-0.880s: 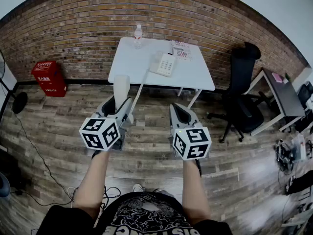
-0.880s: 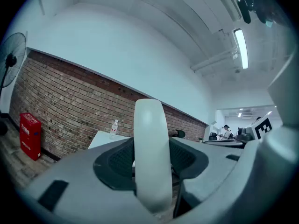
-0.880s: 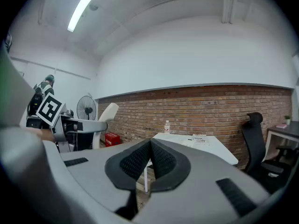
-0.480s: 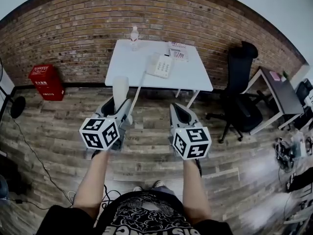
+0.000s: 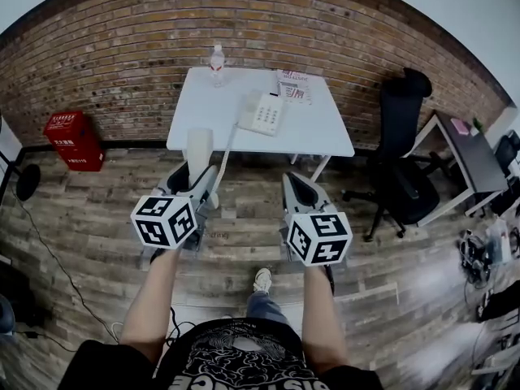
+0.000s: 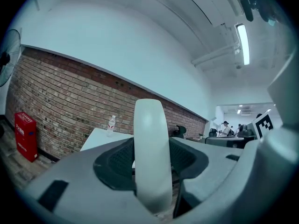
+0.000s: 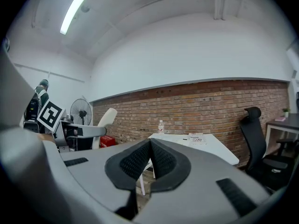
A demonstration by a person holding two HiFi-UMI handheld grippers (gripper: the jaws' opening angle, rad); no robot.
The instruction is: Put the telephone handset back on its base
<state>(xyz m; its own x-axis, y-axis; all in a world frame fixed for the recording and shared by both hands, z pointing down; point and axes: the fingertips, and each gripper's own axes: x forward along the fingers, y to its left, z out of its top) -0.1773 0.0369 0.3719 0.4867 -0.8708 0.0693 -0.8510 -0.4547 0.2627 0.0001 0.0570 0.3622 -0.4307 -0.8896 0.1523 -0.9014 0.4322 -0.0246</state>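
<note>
- While we stand on the wooden floor (image 5: 244, 242), well short of the white table (image 5: 203, 108), the left gripper (image 5: 197, 177) is clamped on the telephone handset (image 5: 200, 147). The handset stands upright between the pads, and its rounded upper end rises clear of the jaws toward twelve o'clock.
- The right gripper (image 5: 297, 184) carries nothing; in its own view the ridged pads are pressed together.
- The telephone base (image 5: 262, 114) lies on the table at about one o'clock from the handset, well apart from it. A water bottle (image 5: 217, 58) stands at eleven o'clock of the base and a printed booklet (image 5: 294, 86) lies at one o'clock.
- A thin cord (image 5: 230, 149) runs from beside the left gripper up to the base. Where it joins the handset is hidden, so we cannot tell which end we hold.
- We judge the handset light and stiff, with a smooth, curved plastic shell that could twist or slip between flat pads.
- The best hold is across the narrow handle between the two ends, leaving both ends free to seat in the cradle.
- The cord may tug as we close in.
</note>
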